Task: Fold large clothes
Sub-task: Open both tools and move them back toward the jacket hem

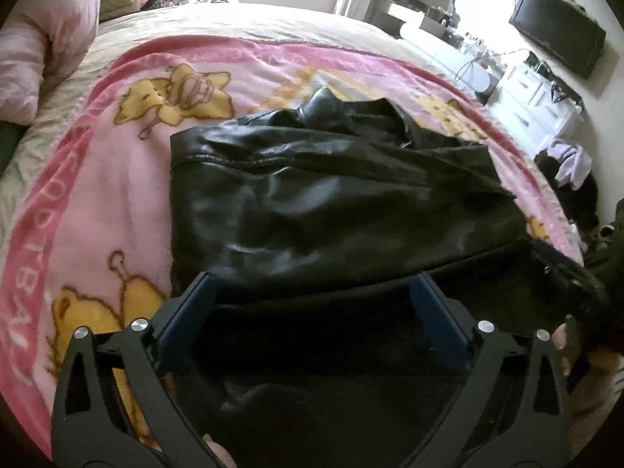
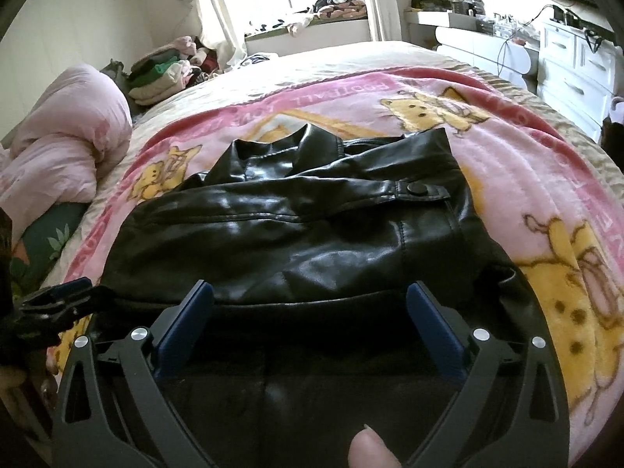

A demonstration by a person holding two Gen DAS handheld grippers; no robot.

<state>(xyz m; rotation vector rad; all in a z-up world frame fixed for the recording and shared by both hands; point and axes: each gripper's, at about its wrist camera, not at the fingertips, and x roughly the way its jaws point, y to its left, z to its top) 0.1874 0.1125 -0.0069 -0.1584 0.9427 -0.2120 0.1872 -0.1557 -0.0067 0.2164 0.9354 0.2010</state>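
Note:
A black leather jacket lies on a pink cartoon blanket on the bed, sleeves folded across its body. It also shows in the right wrist view, with a snap-button cuff strap. My left gripper is open, its blue pads either side of the jacket's near hem. My right gripper is open over the same hem, further right. The right gripper shows at the right edge of the left view; the left gripper shows at the left edge of the right view.
A rolled pink duvet lies at the bed's left. Folded clothes are stacked at the far left corner. White drawers and a wall TV stand to the right. The pink blanket surrounds the jacket.

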